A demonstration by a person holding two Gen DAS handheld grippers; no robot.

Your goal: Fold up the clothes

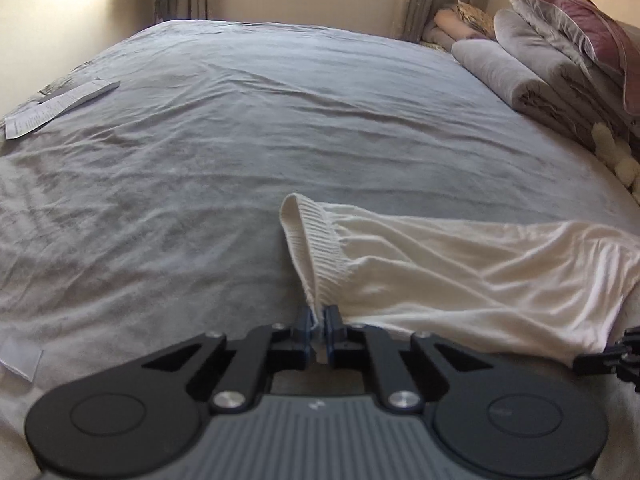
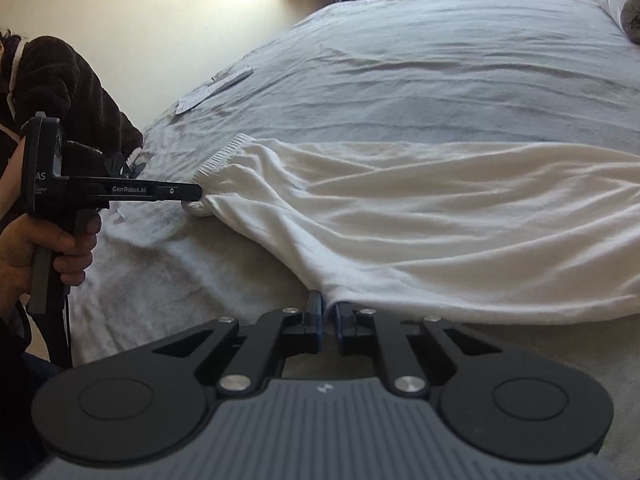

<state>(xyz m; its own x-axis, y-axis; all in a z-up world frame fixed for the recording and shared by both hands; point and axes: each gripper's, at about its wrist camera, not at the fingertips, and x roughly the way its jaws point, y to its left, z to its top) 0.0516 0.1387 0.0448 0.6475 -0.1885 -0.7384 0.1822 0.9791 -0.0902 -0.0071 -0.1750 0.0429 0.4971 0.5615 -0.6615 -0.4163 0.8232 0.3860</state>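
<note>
Garment (image 2: pixel 420 216), white and lying on the grey bedspread (image 1: pixel 200 140), runs lengthwise to the right from the left gripper (image 1: pixel 319 322), clamped on its ribbed cuff (image 1: pixel 316 240), toward the right gripper (image 2: pixel 329 316), clamped on its near edge.

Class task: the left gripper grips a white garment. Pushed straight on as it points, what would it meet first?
Left gripper is shut on the ribbed cuff; straight on, it would likely bunch the white garment, then cross grey bedspread.
</note>
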